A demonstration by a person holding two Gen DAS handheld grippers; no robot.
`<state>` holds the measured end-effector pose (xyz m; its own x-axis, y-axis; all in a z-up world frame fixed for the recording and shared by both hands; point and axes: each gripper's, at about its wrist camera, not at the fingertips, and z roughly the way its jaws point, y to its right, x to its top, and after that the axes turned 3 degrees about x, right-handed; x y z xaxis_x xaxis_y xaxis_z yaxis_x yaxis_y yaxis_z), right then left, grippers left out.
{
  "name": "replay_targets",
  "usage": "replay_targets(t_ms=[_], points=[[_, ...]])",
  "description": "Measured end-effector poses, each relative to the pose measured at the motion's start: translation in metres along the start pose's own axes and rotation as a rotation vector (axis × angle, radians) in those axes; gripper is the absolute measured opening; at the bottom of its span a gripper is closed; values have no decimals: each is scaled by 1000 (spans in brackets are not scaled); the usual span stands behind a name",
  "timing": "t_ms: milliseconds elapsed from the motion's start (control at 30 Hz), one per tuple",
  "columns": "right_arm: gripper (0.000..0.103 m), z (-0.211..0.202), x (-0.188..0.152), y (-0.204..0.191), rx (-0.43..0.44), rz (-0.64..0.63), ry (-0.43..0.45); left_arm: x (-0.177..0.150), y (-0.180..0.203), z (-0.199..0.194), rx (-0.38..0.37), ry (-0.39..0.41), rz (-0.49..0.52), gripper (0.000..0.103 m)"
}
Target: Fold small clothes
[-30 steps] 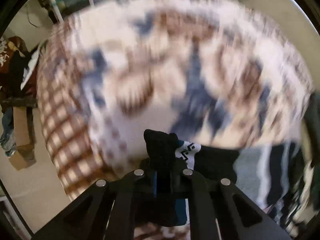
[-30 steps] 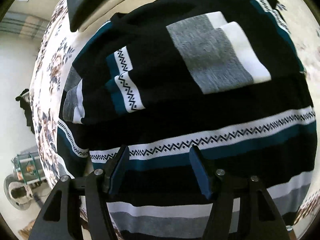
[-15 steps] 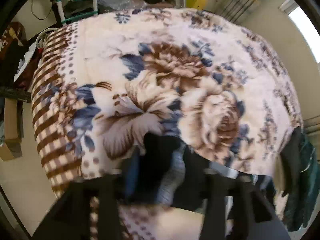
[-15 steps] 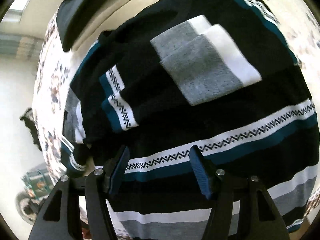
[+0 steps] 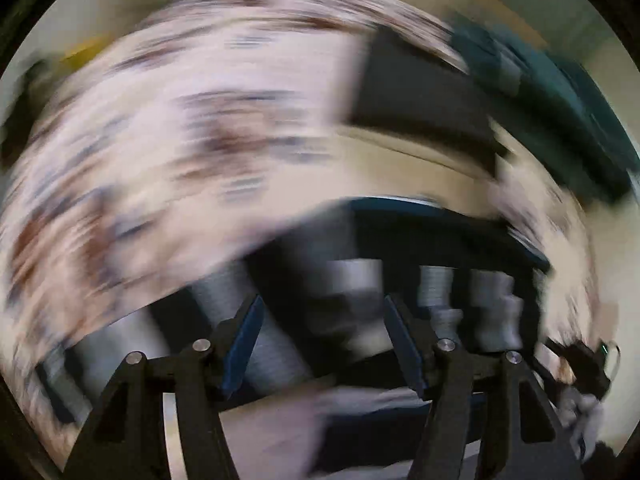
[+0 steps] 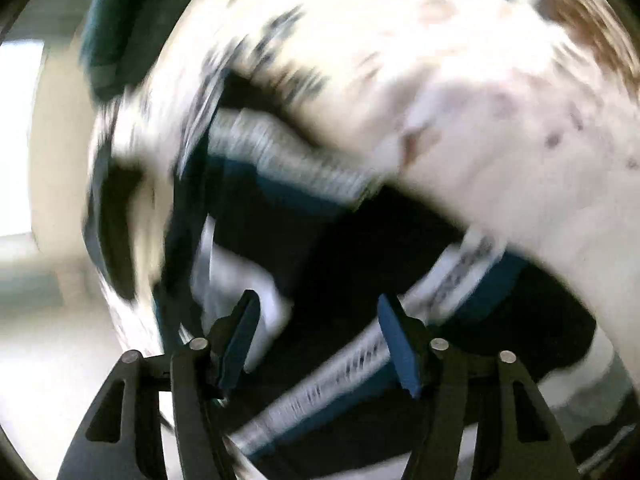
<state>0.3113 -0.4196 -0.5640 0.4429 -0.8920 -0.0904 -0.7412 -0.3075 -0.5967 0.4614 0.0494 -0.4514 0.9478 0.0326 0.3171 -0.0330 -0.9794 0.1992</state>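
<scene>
Here, the striped sweater is seen lying on the floral blanket, its bands blurred so that its long axis cannot be told. The left claw is opening above the sweater, nothing pinched; the right claw is closing, pads not pressing cloth.

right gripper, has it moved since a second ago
Yes. The right gripper has swung off the middle of the sweater toward its edge; floral blanket now fills the upper view. Its jaws are closing, gripping nothing.
</scene>
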Motion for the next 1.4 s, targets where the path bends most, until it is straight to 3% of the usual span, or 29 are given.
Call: replay_targets(t_ms=[133,200,300,467,533,567,600,900,1033,1167,1233,1267,1300,1367,1400], points=[[42,13,35,36,138,180,30,33,122,72,-116,-90,238,60],[25,21,43,48,163,246,35,40,195,113,-156,-153,387,60],[11,26,46,59,169,300,43,39,264,155,-172,-229,533,60],[9,26,49,64,209,301,20,32,346,213,-141,-315,725,60],[10,27,52,67,213,299,5,31,357,224,-128,-322,773,58],[10,30,54,69,223,310,-6,28,361,225,-142,-321,794,37],[10,30,55,72,232,323,-12,26,362,226,-167,-321,805,0],[2,22,54,84,248,342,6,61,325,206,-250,-268,630,1],[0,3,62,94,202,366,75,70,319,213,-284,-300,571,1],[0,-2,78,99,347,385,-6,68,323,205,-368,-333,532,3],[4,2,77,88,382,349,-86,66,322,205,-362,-338,524,7],[16,4,75,84,385,333,-114,65,320,208,-374,-353,519,14],[31,7,73,80,374,317,-136,63,321,213,-365,-367,521,30],[43,19,65,76,344,299,-177,60,324,221,-336,-382,537,50],[43,27,63,77,326,305,-193,59,325,224,-332,-385,543,50]])
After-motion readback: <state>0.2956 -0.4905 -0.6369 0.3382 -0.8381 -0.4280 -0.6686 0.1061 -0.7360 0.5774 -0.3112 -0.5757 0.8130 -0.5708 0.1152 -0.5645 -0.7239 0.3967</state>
